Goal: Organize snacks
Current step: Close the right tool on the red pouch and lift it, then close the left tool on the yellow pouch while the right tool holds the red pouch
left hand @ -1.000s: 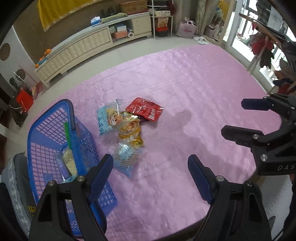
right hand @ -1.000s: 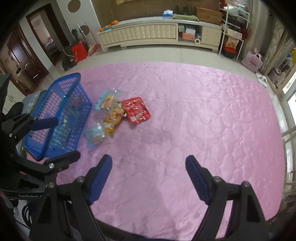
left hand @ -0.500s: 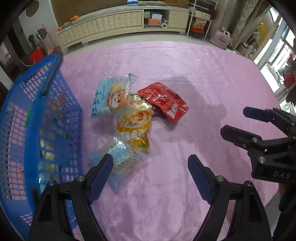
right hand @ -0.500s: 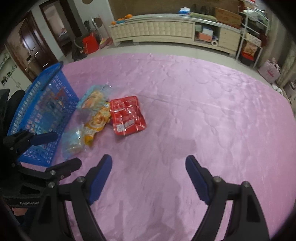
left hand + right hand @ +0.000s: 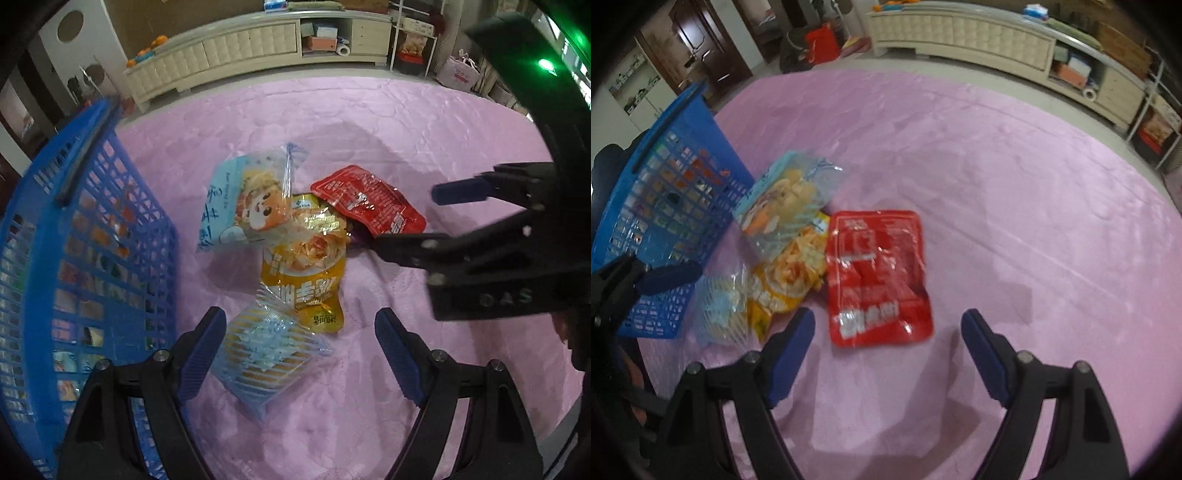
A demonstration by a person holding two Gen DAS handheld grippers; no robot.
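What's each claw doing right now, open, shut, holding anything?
Left claw: open, empty, over the clear striped packet.
Right claw: open, empty, near the red packet.

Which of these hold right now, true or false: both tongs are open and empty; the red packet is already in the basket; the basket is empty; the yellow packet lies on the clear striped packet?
1. Both tongs are open and empty. True: the left tongs and right tongs hold nothing.
2. The red packet is in the blue basket. False: it lies on the pink cover.
3. The basket is empty. False: packets show through its mesh.
4. The yellow packet overlaps the clear striped packet. True.
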